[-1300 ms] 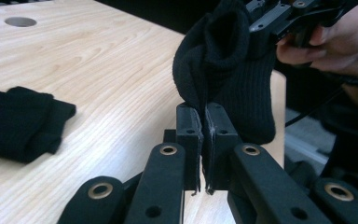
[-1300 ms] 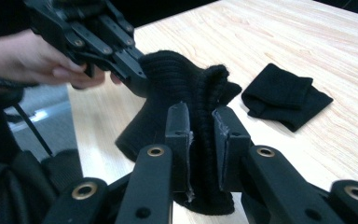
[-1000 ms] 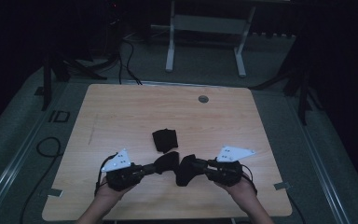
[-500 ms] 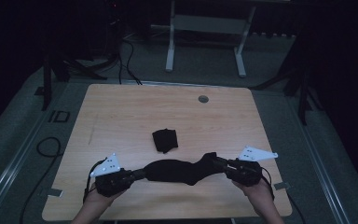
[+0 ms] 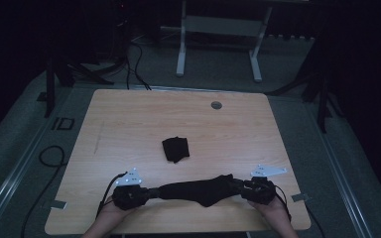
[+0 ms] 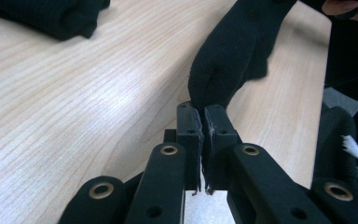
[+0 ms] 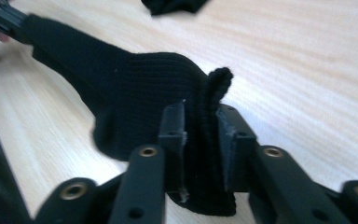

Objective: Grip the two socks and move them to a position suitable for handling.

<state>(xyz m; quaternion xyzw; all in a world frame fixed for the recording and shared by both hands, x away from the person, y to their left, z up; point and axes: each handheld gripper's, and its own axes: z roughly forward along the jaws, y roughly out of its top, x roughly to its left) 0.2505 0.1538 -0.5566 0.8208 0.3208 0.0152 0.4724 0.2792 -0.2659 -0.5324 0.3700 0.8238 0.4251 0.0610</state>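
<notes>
From the high view the long black knit sock (image 5: 198, 187) lies stretched along the wooden table's (image 5: 129, 124) near edge between both grippers. Up close, the left gripper (image 6: 200, 122) pinches one thin end tight, while the right gripper (image 7: 200, 128), jaws just opening, still has bunched cuff between them. A folded black cloth (image 5: 175, 148) sits mid-table.

Folded black cloth (image 5: 175, 148) sits mid-table (image 5: 129, 119); round grommet (image 5: 216, 105) at one o'clock, white desk frame (image 5: 218, 39) beyond.

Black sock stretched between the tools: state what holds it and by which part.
The black sock is held at both ends: the left tool pinches one end tightly, and the right tool has the other, ribbed end between its pads.
</notes>
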